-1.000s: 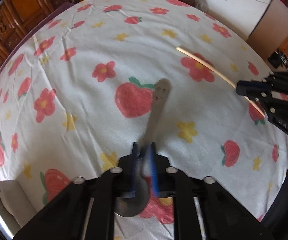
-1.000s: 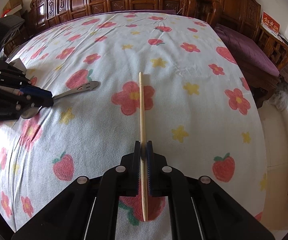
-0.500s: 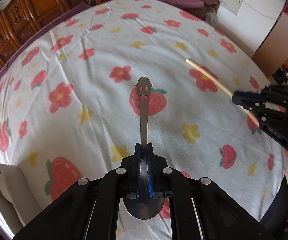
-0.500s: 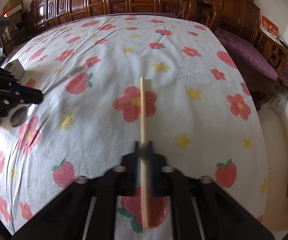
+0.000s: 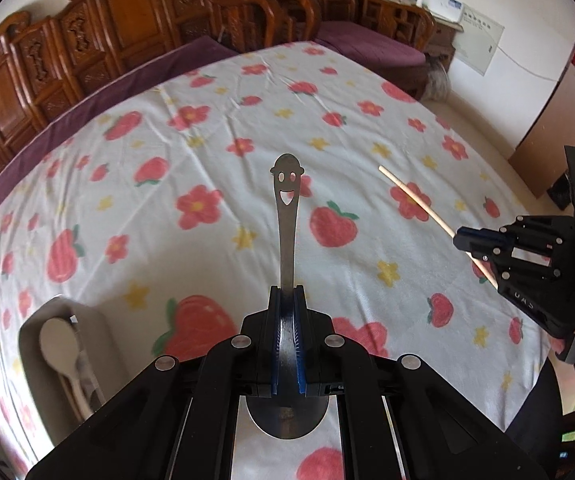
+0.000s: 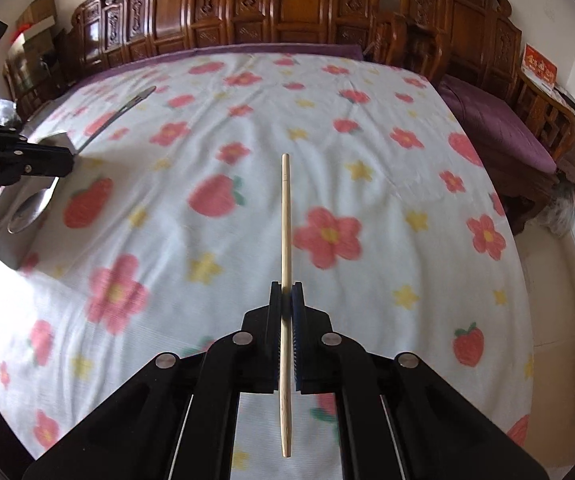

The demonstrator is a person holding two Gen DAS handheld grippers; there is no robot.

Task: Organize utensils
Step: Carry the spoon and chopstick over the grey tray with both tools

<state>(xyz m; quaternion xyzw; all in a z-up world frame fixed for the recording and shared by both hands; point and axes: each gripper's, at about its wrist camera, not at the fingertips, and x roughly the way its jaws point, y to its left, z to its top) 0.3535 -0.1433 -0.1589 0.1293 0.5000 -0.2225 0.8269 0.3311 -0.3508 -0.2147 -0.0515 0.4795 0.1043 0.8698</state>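
left gripper (image 5: 287,300): clamped on steel smiley-handled spoon (image 5: 286,216). right gripper (image 6: 286,296): clamped on pale wooden chopstick (image 6: 285,240). grey holder (image 5: 33,332), seven o'clock: one white spoon (image 5: 58,346) stowed; both held items pending.

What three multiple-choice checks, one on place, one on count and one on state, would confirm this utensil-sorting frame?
1. Where is the grey holder in the left wrist view?
A. lower left, on the flowered cloth
B. far edge by the wooden furniture
C. under the right gripper

2. How many utensils are held in grippers?
A. none
B. one
C. two

3. What is the state of the right gripper?
A. wide open above the cloth
B. shut on the chopstick
C. shut with nothing in it

Answers:
1 A: the holder sits at the lower left, a white spoon inside.
2 C: the left gripper clamps the metal spoon and the right clamps the chopstick.
3 B: the chopstick runs between its closed pads.
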